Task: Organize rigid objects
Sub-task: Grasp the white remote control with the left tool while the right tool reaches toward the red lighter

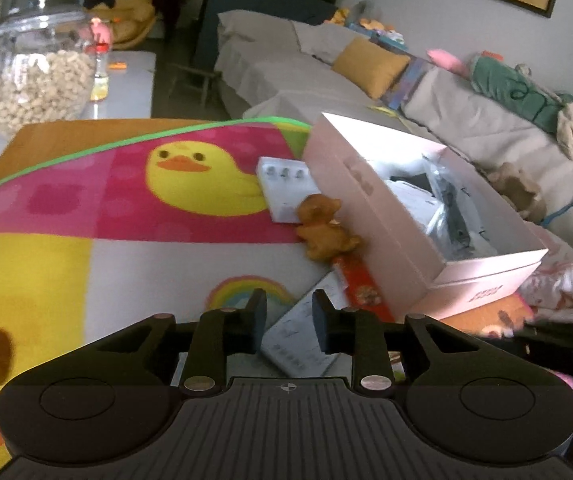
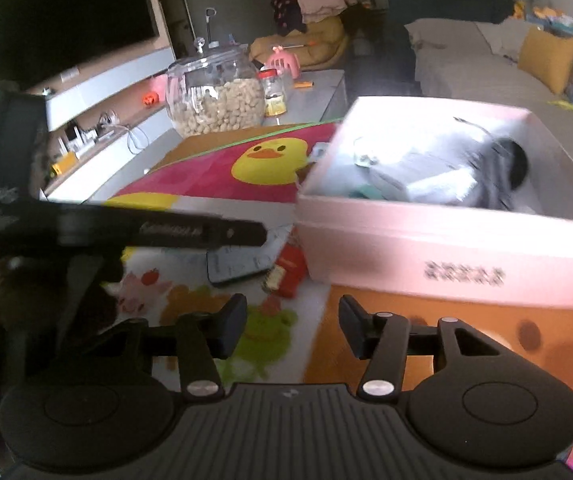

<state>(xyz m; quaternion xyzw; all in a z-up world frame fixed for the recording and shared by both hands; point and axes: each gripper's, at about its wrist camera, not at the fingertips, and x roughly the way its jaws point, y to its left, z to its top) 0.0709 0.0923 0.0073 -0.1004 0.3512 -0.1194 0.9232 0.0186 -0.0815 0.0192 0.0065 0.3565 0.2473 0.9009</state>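
Note:
A pink open box holding white and black items sits on a colourful duck-print mat; it also shows in the right wrist view. Beside it lie an orange toy figure, a white pack, a red packet and a flat white card. My left gripper is open and empty just above the card. My right gripper is open and empty over the mat, short of the box. The left gripper's body crosses the right wrist view.
A glass jar of nuts stands at the mat's far left, also in the right wrist view, with a small jar beside it. A grey sofa with a yellow cushion lies behind. A dark phone-like slab lies on the mat.

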